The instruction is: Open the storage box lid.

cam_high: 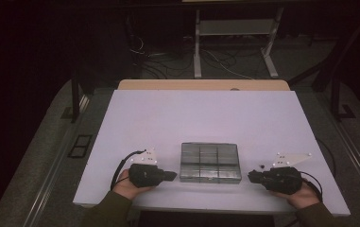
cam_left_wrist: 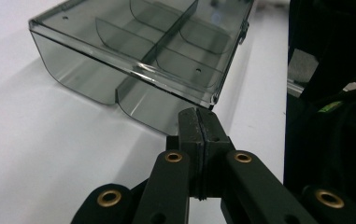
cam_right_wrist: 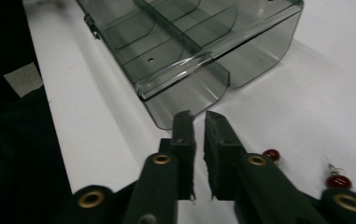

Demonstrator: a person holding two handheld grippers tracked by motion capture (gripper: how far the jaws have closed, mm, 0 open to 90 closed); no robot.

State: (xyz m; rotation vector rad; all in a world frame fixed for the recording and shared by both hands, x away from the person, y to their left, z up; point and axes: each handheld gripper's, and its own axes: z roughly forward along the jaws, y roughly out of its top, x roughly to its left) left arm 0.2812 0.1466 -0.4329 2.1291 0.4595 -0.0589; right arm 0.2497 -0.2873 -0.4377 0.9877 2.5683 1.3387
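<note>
High view: fixed above the near edge, facing forward and down over the whole white table [cam_high: 206, 118]. Left gripper view: low and close, facing the smoky clear plastic compartment box [cam_left_wrist: 143, 51] from one end. Right gripper view: equally low, facing the same box [cam_right_wrist: 189, 42] from the opposite end. Shared by all three: box and tabletop.

A white table top [cam_high: 206, 118] fills the middle of the high view. A strip of wooden edge [cam_high: 201, 84] runs along its rim at 12 o'clock. Beyond it, still towards 12, a white metal stand [cam_high: 234, 28] rests on two legs, and loose cables [cam_high: 168, 61] lie tangled on the floor at about 11. At 9 o'clock a black rectangular frame [cam_high: 80, 145] lies on the grey carpet [cam_high: 36, 161], with a black post [cam_high: 75, 99] upright just past it at 10. Another dark post [cam_high: 337, 94] stands at 2 o'clock
</note>
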